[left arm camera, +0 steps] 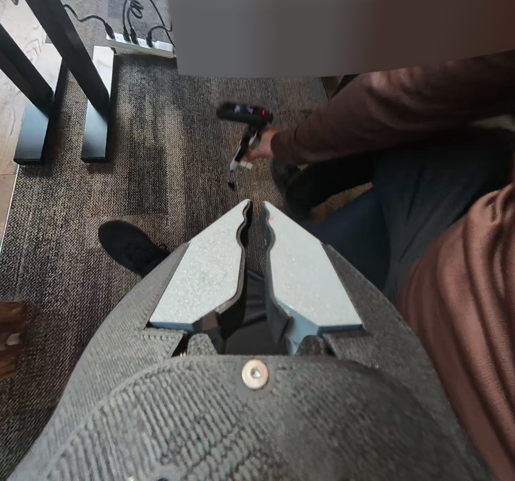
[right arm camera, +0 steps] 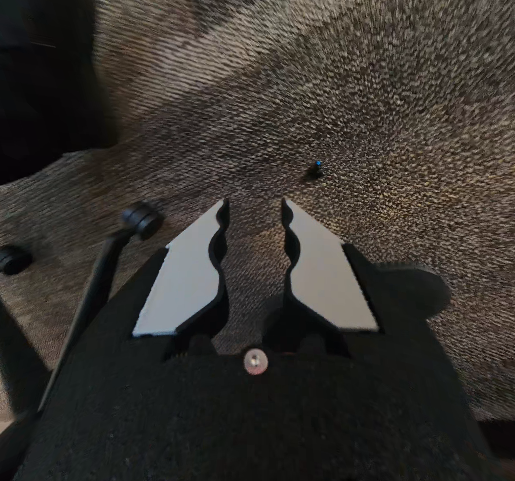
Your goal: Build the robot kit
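Note:
My left gripper (left arm camera: 257,206) points down at the grey carpet (left arm camera: 167,160), held above a person's dark trouser leg. Its jaws are almost together with nothing between them. A small dark object with a blue tip (left arm camera: 230,184) lies on the carpet ahead of it. A hand in a brown sleeve (left arm camera: 348,130) holds my right gripper (left arm camera: 240,165) just above that object. In the right wrist view my right gripper (right arm camera: 255,202) is open and empty, low over the carpet (right arm camera: 362,91). The small blue-tipped object (right arm camera: 316,169) lies just ahead and to the right of its fingertips.
Black table legs (left arm camera: 69,63) stand at the upper left, with a white power strip (left arm camera: 139,43) and plugged-in cables behind them. A black shoe (left arm camera: 128,244) rests on the carpet left of my left gripper. Black chair casters (right arm camera: 143,220) sit left of my right gripper. Across from one pair of fingers to the other is roughly 50 cm.

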A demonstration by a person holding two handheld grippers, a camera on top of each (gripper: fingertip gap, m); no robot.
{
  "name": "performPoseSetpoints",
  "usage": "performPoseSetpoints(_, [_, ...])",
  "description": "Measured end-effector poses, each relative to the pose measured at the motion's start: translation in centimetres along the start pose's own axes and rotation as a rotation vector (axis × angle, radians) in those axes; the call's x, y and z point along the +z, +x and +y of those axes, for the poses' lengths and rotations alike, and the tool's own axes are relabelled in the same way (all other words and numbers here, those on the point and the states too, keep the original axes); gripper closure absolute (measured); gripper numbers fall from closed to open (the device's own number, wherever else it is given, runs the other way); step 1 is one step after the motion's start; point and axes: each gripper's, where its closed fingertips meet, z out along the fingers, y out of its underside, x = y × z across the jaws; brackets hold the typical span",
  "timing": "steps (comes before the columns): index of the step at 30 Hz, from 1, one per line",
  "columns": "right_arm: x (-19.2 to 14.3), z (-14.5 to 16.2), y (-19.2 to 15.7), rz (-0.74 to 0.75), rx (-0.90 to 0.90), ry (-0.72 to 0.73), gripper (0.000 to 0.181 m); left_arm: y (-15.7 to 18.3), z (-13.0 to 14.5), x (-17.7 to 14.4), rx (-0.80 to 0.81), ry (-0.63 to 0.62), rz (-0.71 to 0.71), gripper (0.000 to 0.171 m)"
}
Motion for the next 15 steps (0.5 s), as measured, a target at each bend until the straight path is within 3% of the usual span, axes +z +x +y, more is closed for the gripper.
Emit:
performPoseSetpoints(3, [6.7,2.5,3.8,0.05,0.047,-0.059,0.151,-3.2,-0.7,2.0,-0.04,0.009,0.015,0.171])
performPoseSetpoints(6, [10.8,2.8,5.8,0.083,0.045,-0.031,0.152,-6.1,-1.6,3.4,-0.077,0.03,0.014,0.171])
performPoseSetpoints(9, [13.1,2.0,6.6,0.113,0.038,-0.004,0.156,-9.4,-2.3,4.6,-0.091,0.024,-0.022,0.171])
performPoseSetpoints(15, [16.7,3.4,8.2,0.09,0.099,-0.119,0.159,-13.1,-4.2,7.9,-0.119,0.001,0.01,0.171])
